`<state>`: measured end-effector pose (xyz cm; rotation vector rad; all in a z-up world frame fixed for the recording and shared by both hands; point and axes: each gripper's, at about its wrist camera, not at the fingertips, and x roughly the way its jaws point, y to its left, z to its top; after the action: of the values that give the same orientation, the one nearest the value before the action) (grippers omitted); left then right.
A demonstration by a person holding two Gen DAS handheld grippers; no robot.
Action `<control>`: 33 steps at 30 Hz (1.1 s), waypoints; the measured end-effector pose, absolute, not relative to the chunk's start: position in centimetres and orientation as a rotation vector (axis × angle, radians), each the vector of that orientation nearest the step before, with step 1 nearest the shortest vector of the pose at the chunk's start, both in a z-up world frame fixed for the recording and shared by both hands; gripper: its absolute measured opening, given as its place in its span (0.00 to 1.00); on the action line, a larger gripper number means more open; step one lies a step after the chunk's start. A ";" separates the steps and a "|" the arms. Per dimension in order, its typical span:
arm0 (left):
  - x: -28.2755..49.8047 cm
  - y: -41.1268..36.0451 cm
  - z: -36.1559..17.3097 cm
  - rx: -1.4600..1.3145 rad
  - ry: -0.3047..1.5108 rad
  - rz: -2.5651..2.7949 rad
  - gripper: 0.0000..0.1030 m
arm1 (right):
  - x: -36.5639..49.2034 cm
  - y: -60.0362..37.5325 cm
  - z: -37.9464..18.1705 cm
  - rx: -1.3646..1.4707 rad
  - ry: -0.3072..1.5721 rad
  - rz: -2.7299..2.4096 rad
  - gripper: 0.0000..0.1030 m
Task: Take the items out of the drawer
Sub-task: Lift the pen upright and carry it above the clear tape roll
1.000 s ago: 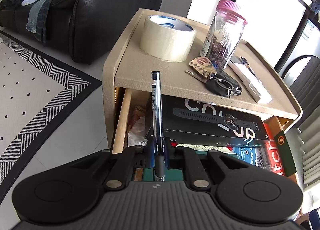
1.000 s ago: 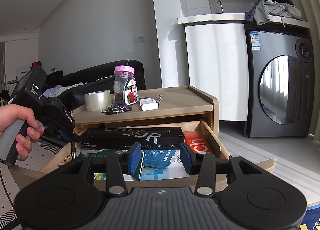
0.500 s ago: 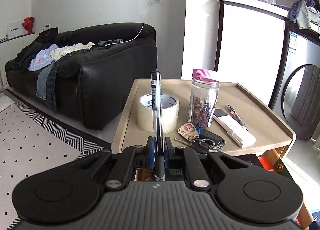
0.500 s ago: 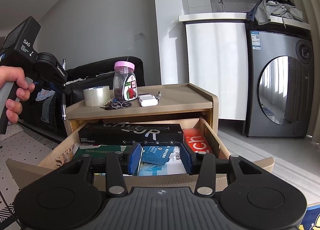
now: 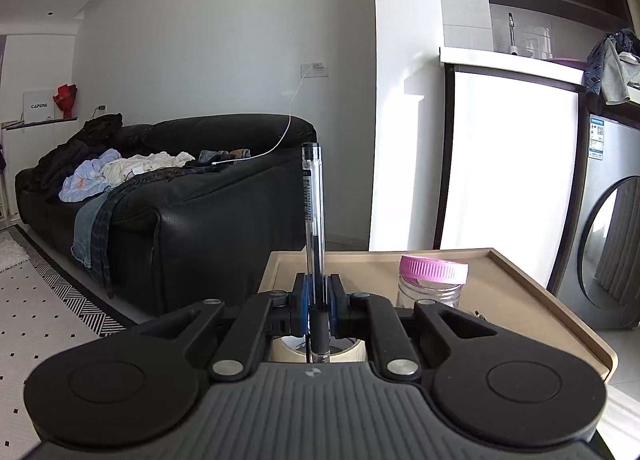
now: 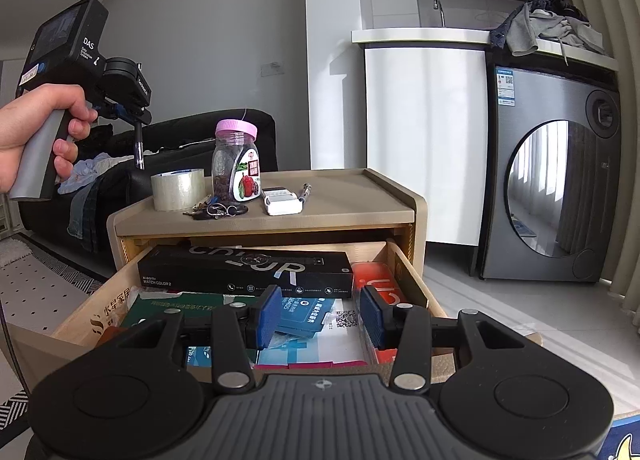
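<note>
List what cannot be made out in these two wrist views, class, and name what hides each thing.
- Roll of tape, left wrist view: mostly hidden behind the left gripper.
- Jar, left wrist view: its base is covered by the gripper's linkage.
- Drawer, right wrist view: its near contents sit behind the right gripper.
- Pen, right wrist view: its upper part is out of sight above the left gripper's pads.

I see the clear-barrelled pen (image 5: 314, 227) with its dark ink core standing upright, out of the drawer (image 6: 404, 260) and above the tape roll. The drawer is pulled open, wooden, full: a long black watch box (image 6: 244, 270) lies across its back, a red box (image 6: 374, 284) at right, blue packets (image 6: 308, 312) in front.
</note>
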<state>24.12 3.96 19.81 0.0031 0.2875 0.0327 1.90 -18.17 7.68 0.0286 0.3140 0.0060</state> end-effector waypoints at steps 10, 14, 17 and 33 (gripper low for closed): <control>29.9 2.9 18.5 0.014 0.239 0.083 0.11 | 2.9 -17.5 7.3 -0.006 0.337 -0.006 0.46; 31.3 2.9 17.9 0.017 0.235 0.098 0.11 | 3.4 -17.5 7.3 -0.010 0.342 -0.014 0.46; 32.0 2.8 17.5 0.033 0.232 0.108 0.11 | 3.7 -17.6 7.2 -0.019 0.347 -0.019 0.46; 32.8 2.3 16.2 0.041 0.247 0.111 0.11 | 4.4 -17.6 6.8 -0.025 0.363 -0.023 0.46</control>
<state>32.81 2.27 16.21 0.0413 0.2471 0.1110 4.43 -17.64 6.84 -0.0252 0.3632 -0.0235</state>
